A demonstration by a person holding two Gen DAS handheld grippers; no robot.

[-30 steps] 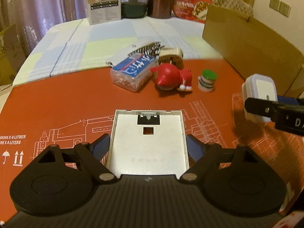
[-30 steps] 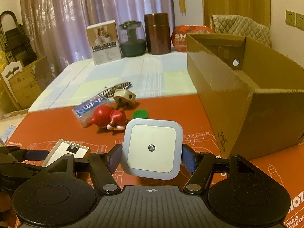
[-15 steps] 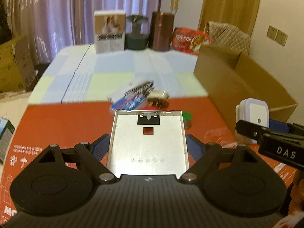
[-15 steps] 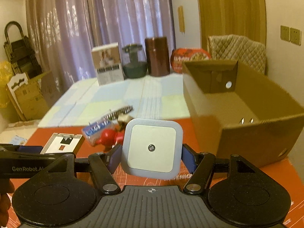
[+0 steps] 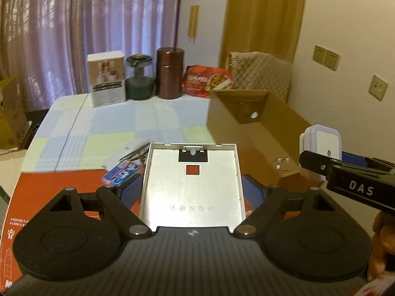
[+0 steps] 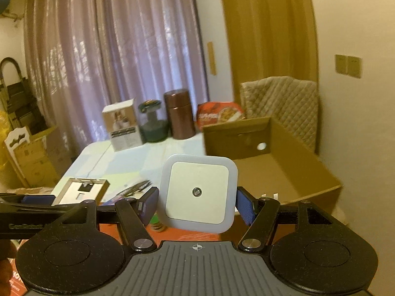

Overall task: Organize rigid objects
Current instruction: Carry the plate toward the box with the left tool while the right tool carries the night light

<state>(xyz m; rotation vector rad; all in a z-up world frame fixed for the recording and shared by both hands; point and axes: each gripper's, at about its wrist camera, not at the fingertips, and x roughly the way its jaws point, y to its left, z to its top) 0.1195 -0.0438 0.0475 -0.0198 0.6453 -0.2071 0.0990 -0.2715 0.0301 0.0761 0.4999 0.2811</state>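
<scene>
My left gripper (image 5: pixel 191 191) is shut on a flat silver metal tray (image 5: pixel 191 185) and holds it high above the red mat (image 5: pixel 49 182). My right gripper (image 6: pixel 197 206) is shut on a white square night light (image 6: pixel 197 192), also raised. The night light also shows in the left wrist view (image 5: pixel 322 145) at the right, level with the rim of the open cardboard box (image 5: pixel 261 128). The tray shows in the right wrist view (image 6: pixel 80 191) at the left. A blue-labelled clear packet (image 5: pixel 121 175) and a striped clip lie on the mat, partly hidden by the tray.
The cardboard box (image 6: pixel 284 162) stands open at the right of the table. At the back of the table stand a white carton (image 5: pixel 107 79), a dark green jar (image 5: pixel 139 79), a brown canister (image 5: pixel 170 72) and a red snack bag (image 5: pixel 207 81). A green-capped item (image 6: pixel 155 222) lies under the right gripper.
Both grippers have risen well above the table with their objects still held. The box interior has come into view, and the red toy and plug have dropped out of sight behind the tray.
</scene>
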